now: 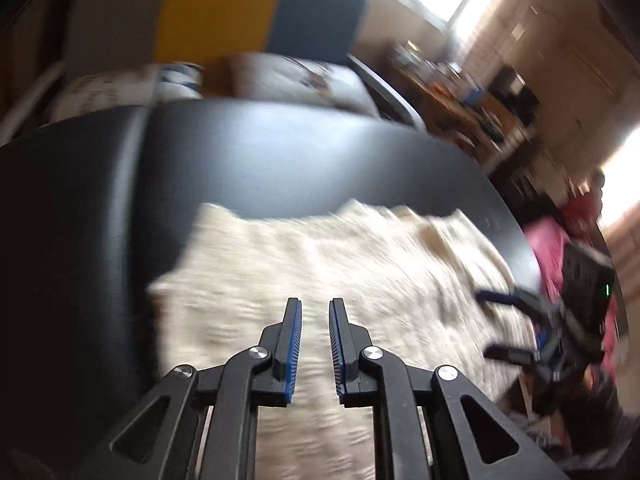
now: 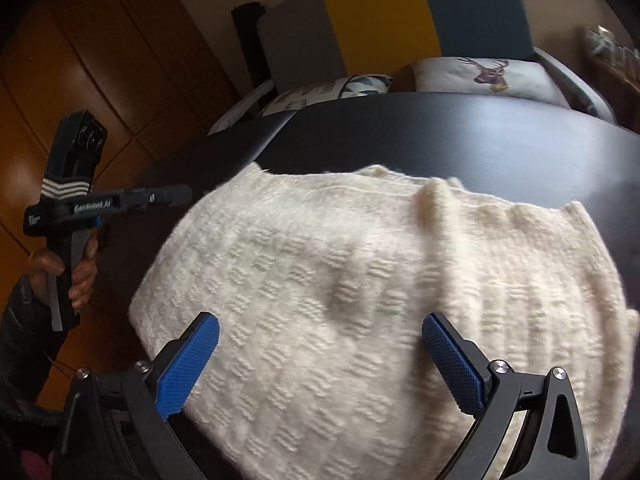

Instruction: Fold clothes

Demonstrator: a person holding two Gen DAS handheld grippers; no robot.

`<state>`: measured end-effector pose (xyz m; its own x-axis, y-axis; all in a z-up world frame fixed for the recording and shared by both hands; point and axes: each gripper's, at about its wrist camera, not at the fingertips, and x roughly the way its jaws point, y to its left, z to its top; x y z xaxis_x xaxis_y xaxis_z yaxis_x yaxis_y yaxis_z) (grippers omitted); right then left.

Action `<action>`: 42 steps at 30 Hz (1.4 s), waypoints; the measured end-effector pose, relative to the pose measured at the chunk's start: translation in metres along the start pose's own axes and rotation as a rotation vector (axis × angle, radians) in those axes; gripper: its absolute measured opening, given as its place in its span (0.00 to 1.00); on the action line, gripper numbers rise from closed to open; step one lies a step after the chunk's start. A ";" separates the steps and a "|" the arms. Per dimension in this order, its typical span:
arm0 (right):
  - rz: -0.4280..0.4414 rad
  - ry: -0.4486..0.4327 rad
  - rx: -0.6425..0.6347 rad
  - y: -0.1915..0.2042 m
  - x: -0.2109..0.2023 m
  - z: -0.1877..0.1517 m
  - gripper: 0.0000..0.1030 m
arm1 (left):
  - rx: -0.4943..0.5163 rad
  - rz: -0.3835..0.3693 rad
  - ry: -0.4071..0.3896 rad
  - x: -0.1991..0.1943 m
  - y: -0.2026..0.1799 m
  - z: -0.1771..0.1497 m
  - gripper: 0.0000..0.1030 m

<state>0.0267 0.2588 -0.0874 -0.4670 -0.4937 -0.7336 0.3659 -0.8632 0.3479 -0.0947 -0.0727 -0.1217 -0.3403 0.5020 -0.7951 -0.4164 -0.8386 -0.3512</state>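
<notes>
My left gripper [image 1: 314, 304]: jaws a narrow gap apart, nothing between | my right gripper [image 2: 320, 334]: jaws wide apart, empty, above the sweater | cream sweater [image 2: 340, 280]: lying folded on near part of black worktop [image 2: 440, 132] | far: striped chair [image 2: 400, 12]

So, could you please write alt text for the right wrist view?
A cream knitted sweater lies folded on a black table, with the open right tool above its near edge. At left, a hand holds the left tool off the cloth.
</notes>
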 end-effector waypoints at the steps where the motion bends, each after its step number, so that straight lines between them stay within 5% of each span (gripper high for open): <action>1: -0.028 0.001 0.015 -0.007 -0.001 0.002 1.00 | 0.040 0.002 0.024 0.014 -0.010 0.003 0.13; 4: -0.152 0.011 0.058 -0.032 0.006 0.008 1.00 | 0.065 0.102 0.095 0.042 -0.006 0.004 0.13; 9: -0.222 0.047 -0.006 -0.042 0.029 0.004 1.00 | -0.071 0.065 0.039 0.046 0.016 -0.007 0.06; 13: -0.198 0.019 0.001 -0.045 0.029 0.008 1.00 | -0.076 0.086 0.037 0.042 0.008 -0.004 0.06; 20: -0.063 -0.076 0.116 -0.063 -0.013 0.024 1.00 | -0.057 0.014 -0.003 0.023 -0.005 0.011 0.13; 25: -0.090 -0.050 0.150 -0.083 0.008 0.061 1.00 | -0.078 0.076 0.038 0.044 0.005 0.021 0.13; 27: -0.142 0.037 0.209 -0.102 0.034 0.062 1.00 | -0.115 0.108 0.065 0.058 0.018 0.013 0.12; 31: -0.197 0.068 0.193 -0.114 0.047 0.059 1.00 | -0.143 0.080 0.030 0.052 0.022 0.007 0.12; 34: -0.125 0.035 0.212 -0.112 0.029 0.061 0.99 | -0.181 0.041 0.013 0.037 0.022 0.007 0.13; 38: 0.090 -0.105 0.306 -0.111 -0.032 0.044 0.99 | -0.298 -0.076 -0.082 -0.010 0.048 -0.013 0.16; 42: 0.198 -0.107 0.323 -0.098 -0.060 0.015 0.99 | -0.399 -0.111 -0.141 -0.048 0.087 -0.045 0.18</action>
<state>0.0071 0.3719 -0.0688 -0.5006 -0.6476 -0.5745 0.1930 -0.7304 0.6552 -0.0764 -0.1790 -0.1367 -0.4352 0.5941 -0.6765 -0.1076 -0.7803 -0.6161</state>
